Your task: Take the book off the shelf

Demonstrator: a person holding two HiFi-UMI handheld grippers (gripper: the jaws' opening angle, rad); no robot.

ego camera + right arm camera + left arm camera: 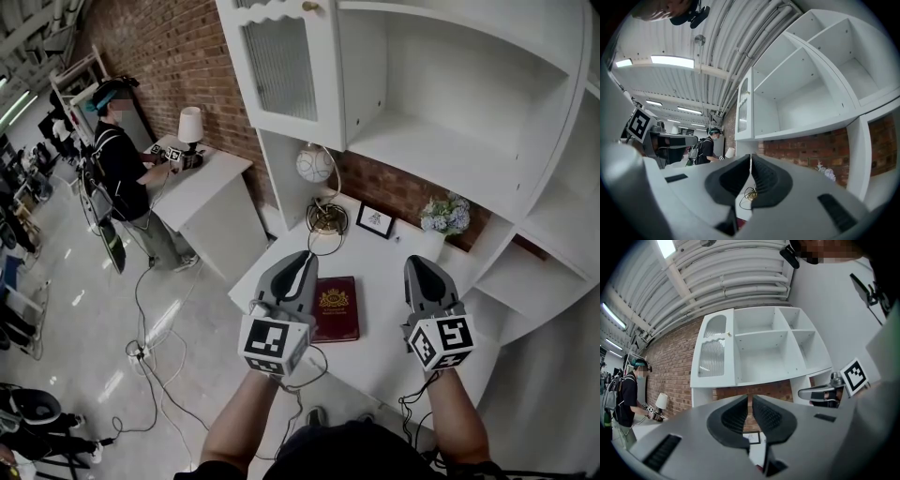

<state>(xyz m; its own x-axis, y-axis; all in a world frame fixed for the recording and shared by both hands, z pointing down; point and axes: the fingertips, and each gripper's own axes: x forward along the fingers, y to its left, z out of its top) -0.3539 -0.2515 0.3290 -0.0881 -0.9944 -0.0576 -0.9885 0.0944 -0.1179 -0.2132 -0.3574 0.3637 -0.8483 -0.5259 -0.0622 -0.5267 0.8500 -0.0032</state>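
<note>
Now | left gripper [305,256] level, fingers [733,416] together, empty | right gripper [418,262] level, fingers [732,178] together, empty

My left claw [750,399] and right claw [750,159] are smooth matt grey plastic with ribbed black pads [733,416], the book [335,309] has a dark red cover stamped in shiny gold, the table [380,281] and shelf [441,141] are smooth white paint, the wall [178,56] rough brick.

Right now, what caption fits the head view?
Left gripper and right gripper, both shut, flank a red book on the white table.
</note>
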